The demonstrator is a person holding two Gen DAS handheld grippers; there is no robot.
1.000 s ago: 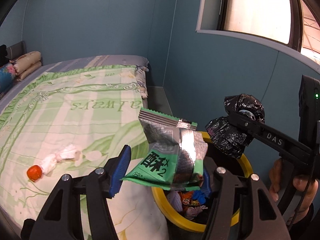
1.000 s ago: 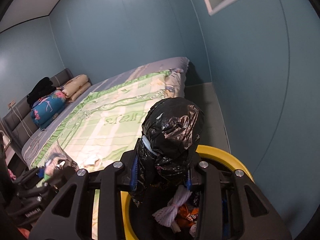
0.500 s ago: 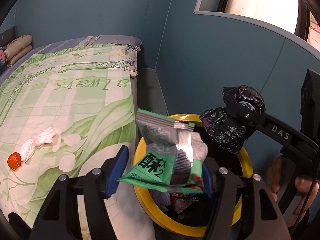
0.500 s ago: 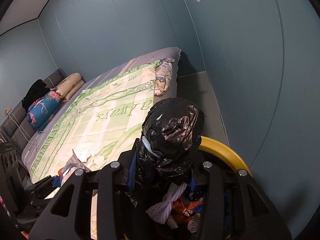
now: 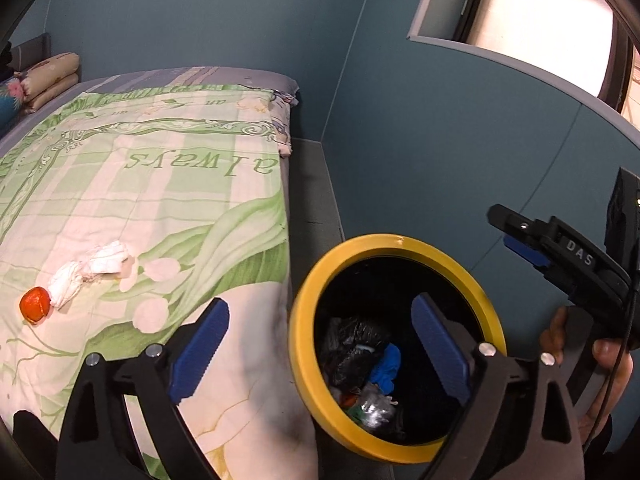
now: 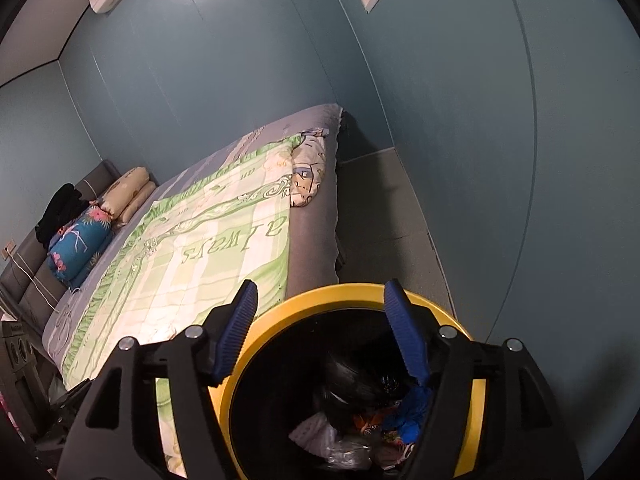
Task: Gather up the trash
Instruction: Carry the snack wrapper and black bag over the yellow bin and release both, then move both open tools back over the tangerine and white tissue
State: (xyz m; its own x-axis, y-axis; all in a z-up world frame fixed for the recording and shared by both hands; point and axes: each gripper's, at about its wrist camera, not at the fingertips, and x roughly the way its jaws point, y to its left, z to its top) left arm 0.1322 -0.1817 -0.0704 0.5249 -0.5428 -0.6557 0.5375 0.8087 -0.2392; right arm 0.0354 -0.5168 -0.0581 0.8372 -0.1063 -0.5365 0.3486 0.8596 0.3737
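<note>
A yellow-rimmed black trash bin [image 5: 308, 292] stands on the floor beside the bed and also shows in the right wrist view [image 6: 344, 292]. Inside lie a crumpled black bag [image 5: 352, 348], blue and silvery scraps, and more trash [image 6: 344, 440]. My left gripper [image 5: 320, 344] is open and empty above the bin's near rim. My right gripper [image 6: 324, 336] is open and empty over the bin; it also shows in the left wrist view [image 5: 532, 240]. A white crumpled tissue [image 5: 92, 268] and an orange ball-like piece [image 5: 35, 305] lie on the bed.
The bed with a green and white quilt [image 5: 160, 200] fills the left. Pillows [image 6: 100, 208] lie at its head. Blue walls [image 5: 420, 140] stand close behind the bin. A grey floor strip [image 6: 384, 216] runs between bed and wall.
Both grippers opened. The green snack wrapper left my left gripper and the black bag left my right gripper; the bag now lies in the bin.
</note>
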